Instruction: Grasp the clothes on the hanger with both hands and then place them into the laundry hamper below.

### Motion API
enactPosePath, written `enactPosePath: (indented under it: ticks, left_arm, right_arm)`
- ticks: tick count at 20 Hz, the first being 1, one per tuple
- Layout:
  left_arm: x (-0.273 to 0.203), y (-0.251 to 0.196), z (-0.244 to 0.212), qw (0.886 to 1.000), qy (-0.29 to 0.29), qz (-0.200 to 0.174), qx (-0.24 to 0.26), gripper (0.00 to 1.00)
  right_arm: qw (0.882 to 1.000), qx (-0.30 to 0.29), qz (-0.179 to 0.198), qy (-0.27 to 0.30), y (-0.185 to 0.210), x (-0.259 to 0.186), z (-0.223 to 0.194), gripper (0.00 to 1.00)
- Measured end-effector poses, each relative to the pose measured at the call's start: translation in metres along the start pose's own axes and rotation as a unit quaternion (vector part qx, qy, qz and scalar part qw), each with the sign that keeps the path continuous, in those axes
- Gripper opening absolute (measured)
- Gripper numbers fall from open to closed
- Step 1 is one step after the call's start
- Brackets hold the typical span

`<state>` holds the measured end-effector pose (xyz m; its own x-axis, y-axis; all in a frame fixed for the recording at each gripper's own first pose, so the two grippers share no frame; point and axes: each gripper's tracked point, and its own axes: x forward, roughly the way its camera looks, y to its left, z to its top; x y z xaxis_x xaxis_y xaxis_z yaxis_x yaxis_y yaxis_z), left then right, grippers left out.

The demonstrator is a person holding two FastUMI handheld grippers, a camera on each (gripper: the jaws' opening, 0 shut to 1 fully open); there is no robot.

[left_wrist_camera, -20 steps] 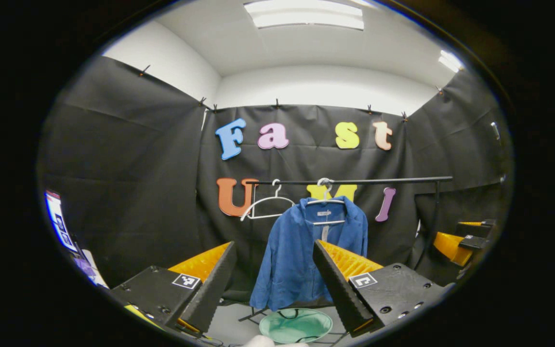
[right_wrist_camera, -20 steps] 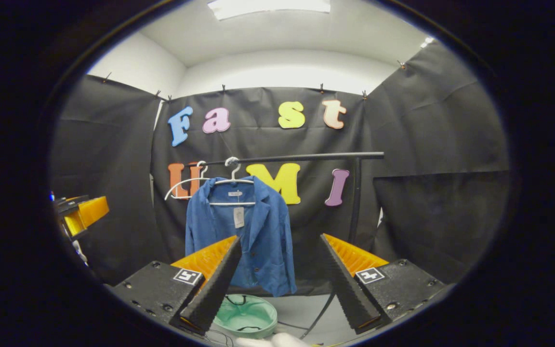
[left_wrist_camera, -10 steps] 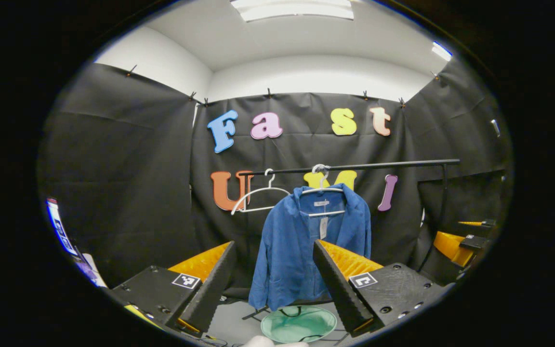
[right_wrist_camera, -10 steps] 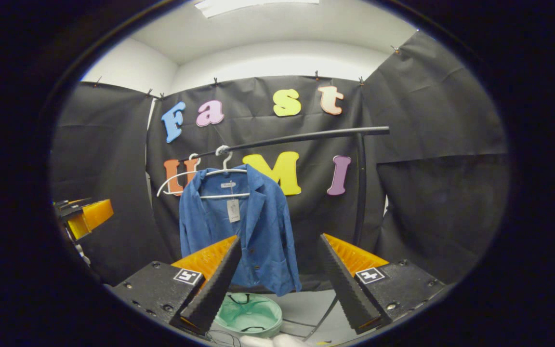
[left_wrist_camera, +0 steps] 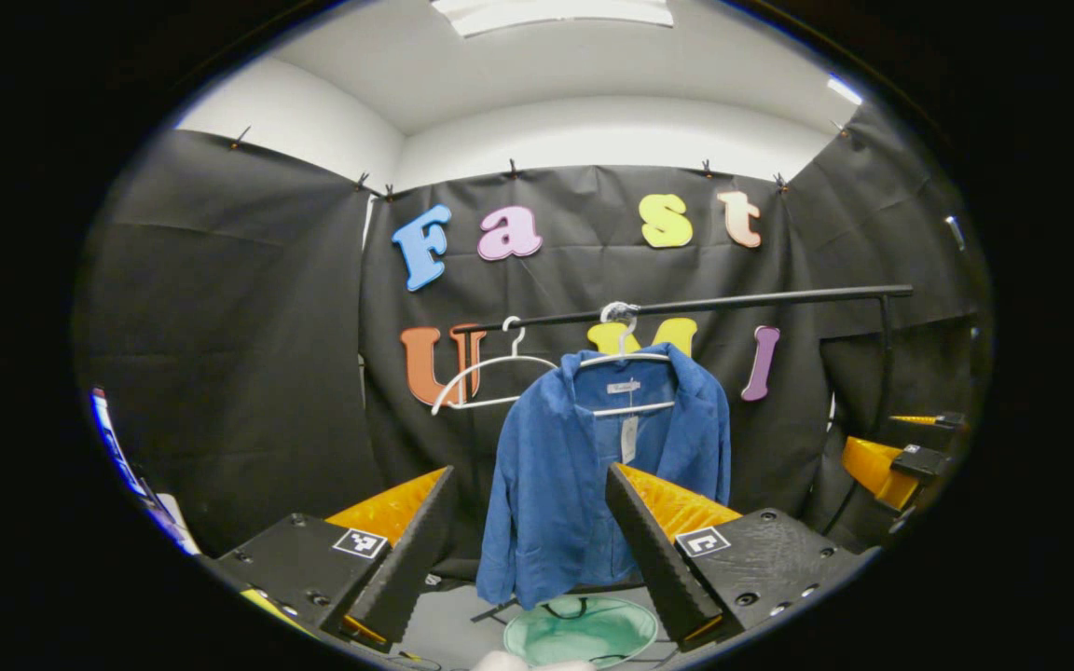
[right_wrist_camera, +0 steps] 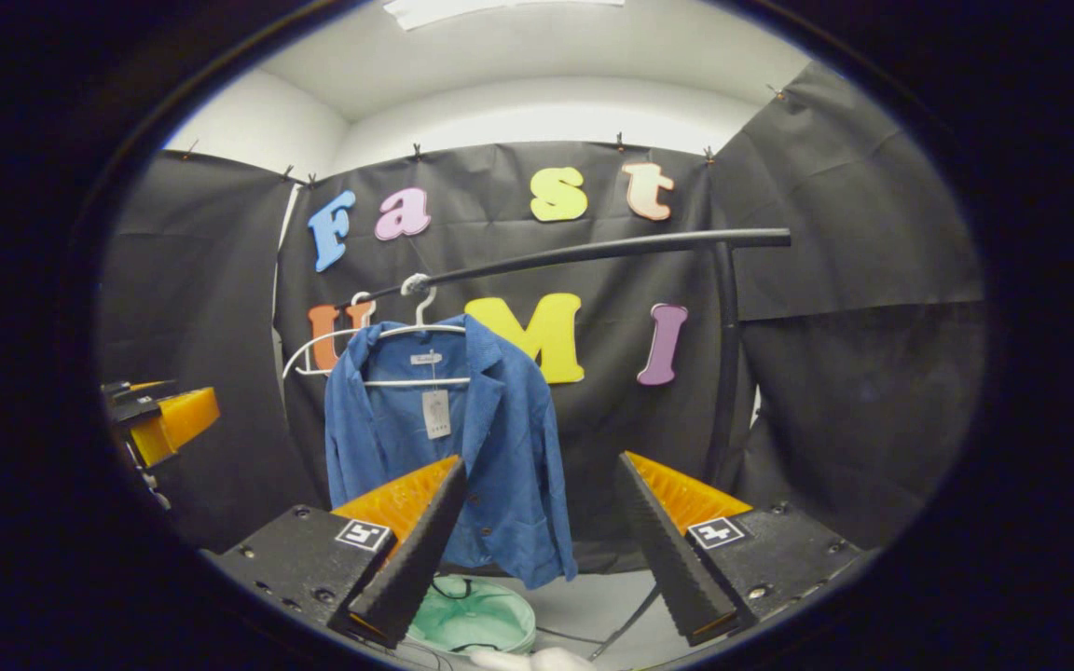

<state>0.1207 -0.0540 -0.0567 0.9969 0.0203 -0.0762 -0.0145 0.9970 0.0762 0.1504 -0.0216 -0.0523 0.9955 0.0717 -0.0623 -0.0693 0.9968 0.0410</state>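
Ahead in the left gripper view, my left gripper [left_wrist_camera: 518, 531] has its fingers spread apart on nothing; the blue jacket [left_wrist_camera: 593, 485] hangs on a white hanger [left_wrist_camera: 626, 359] from the rail [left_wrist_camera: 733, 303], the green hamper [left_wrist_camera: 579, 632] on the floor beneath; the right gripper [left_wrist_camera: 891, 461] shows far right. From the right gripper view, my right gripper [right_wrist_camera: 537, 540] is likewise spread and empty; jacket [right_wrist_camera: 462, 447] well apart, hamper [right_wrist_camera: 472, 620] below. I'd worry that gripping only 1 shoulder would drag the hanger along, or swing the spare hanger [right_wrist_camera: 313, 349] off the rail [right_wrist_camera: 593, 252].

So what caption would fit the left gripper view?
Open left gripper facing a blue jacket on a hanger, green hamper below.
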Motion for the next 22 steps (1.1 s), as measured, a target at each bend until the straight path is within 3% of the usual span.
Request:
enactPosePath:
  ticks: [6,12,13,14,15,16,22]
  left_arm:
    - [0.052,-0.027,0.001,0.999,-0.031,-0.026,-0.02,1.0]
    - [0.124,-0.036,-0.017,0.999,-0.033,0.001,0.002,1.0]
    - [0.136,-0.039,-0.02,0.999,-0.034,0.003,0.007,0.96]
    - [0.148,-0.042,-0.026,0.999,-0.031,0.006,0.01,1.0]
    - [0.158,-0.043,-0.032,1.0,-0.025,0.01,0.009,0.96]
    - [0.169,-0.044,-0.037,1.0,-0.02,0.018,0.002,1.0]
    - [0.225,-0.034,-0.062,0.998,0.007,0.061,-0.005,0.98]
  right_arm:
    - [0.999,-0.003,0.047,0.02,0.018,0.073,-0.015,1.0]
    - [0.996,-0.008,0.085,0.026,0.041,0.156,-0.019,1.0]
    - [0.996,-0.007,0.09,0.026,0.044,0.168,-0.019,1.0]
    - [0.995,-0.009,0.092,0.026,0.046,0.181,-0.018,1.0]
    - [0.995,-0.011,0.095,0.027,0.048,0.193,-0.019,1.0]
    - [0.995,-0.012,0.099,0.027,0.051,0.204,-0.019,1.0]
    - [0.992,-0.006,0.118,0.036,0.07,0.258,-0.025,1.0]
